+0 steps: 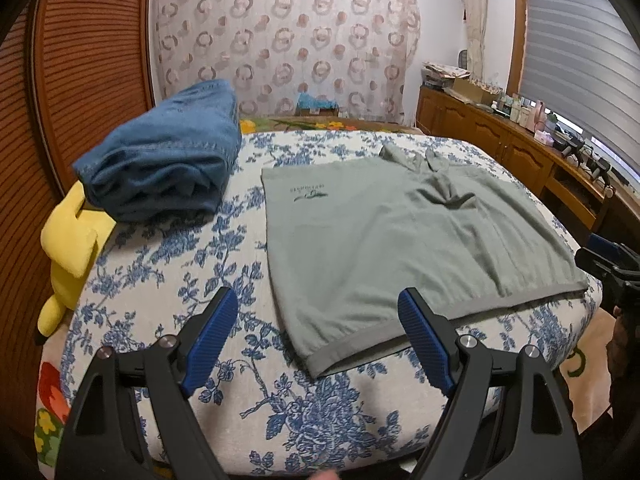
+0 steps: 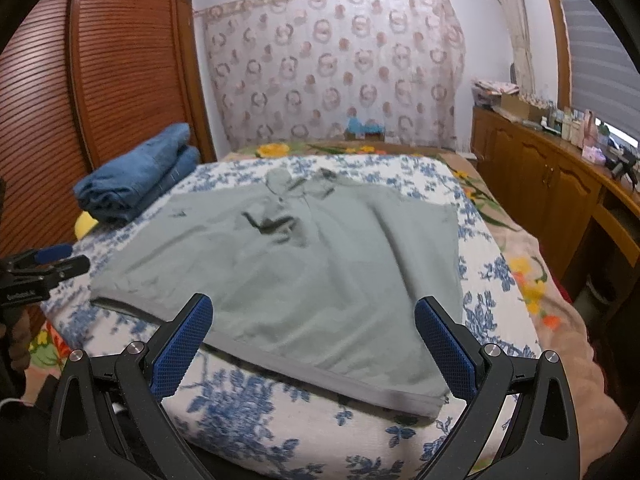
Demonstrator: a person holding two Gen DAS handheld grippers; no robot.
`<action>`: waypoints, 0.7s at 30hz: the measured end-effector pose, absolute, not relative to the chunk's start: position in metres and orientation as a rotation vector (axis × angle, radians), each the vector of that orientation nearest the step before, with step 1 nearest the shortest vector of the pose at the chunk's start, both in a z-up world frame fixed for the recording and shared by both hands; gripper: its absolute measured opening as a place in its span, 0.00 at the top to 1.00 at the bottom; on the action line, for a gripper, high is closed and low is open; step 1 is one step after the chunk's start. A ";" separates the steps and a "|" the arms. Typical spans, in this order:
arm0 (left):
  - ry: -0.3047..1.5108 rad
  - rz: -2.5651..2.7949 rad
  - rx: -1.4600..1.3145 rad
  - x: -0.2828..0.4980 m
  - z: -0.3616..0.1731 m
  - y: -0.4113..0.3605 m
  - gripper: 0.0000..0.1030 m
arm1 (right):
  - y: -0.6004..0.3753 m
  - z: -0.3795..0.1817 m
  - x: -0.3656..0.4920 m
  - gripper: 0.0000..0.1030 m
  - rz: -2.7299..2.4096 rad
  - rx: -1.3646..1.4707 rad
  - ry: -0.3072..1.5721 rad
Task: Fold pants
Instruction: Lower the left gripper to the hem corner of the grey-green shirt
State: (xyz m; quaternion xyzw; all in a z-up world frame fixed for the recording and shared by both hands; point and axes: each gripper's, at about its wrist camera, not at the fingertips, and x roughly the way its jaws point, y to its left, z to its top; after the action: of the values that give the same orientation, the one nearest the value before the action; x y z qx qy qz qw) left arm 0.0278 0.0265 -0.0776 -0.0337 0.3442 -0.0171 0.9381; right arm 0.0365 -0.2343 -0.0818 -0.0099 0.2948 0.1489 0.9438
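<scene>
A grey-green garment (image 1: pixel 404 232) lies spread flat on the blue-flowered bed cover (image 1: pixel 168 280), its hem nearest me; in the right wrist view the same garment (image 2: pixel 304 272) fills the middle of the bed. Folded blue denim pants (image 1: pixel 164 160) sit stacked at the far left of the bed, also seen as the denim stack (image 2: pixel 136 184). My left gripper (image 1: pixel 318 304) hangs open above the garment's near left corner, holding nothing. My right gripper (image 2: pixel 314 312) is open over the near hem, empty. The other gripper (image 2: pixel 44 268) shows at the left edge.
A yellow plush toy (image 1: pixel 70 256) lies off the bed's left side by the louvered wooden wardrobe (image 1: pixel 88 60). A wooden cabinet (image 2: pixel 552 184) with clutter on top runs along the right wall. A patterned curtain (image 2: pixel 336 64) hangs behind the bed.
</scene>
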 end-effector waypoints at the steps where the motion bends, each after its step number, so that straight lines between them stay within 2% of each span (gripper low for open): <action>1: 0.706 -0.035 -0.071 0.028 -0.080 0.029 0.19 | -0.236 -0.085 0.038 0.00 0.301 -0.021 0.609; 13: 0.743 -0.064 -0.132 0.020 -0.098 0.051 0.20 | -0.237 -0.118 0.048 0.10 0.303 -0.058 0.681; 14: 0.747 -0.069 -0.135 0.019 -0.099 0.052 0.26 | -0.237 -0.120 0.048 0.11 0.305 -0.056 0.685; 18: 0.763 -0.095 -0.153 0.017 -0.103 0.052 0.36 | -0.236 -0.124 0.046 0.12 0.318 -0.061 0.687; 20: 0.770 -0.102 -0.148 0.016 -0.104 0.050 0.50 | -0.235 -0.126 0.046 0.12 0.316 -0.071 0.690; 21: 0.773 -0.109 -0.147 0.015 -0.104 0.049 0.51 | -0.235 -0.127 0.047 0.12 0.316 -0.072 0.693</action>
State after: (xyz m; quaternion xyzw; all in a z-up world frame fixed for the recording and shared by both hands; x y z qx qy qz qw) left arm 0.0152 0.0494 -0.1044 -0.0716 0.3764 -0.0529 0.9222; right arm 0.0466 -0.2350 -0.1268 -0.0350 0.3382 0.1540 0.9277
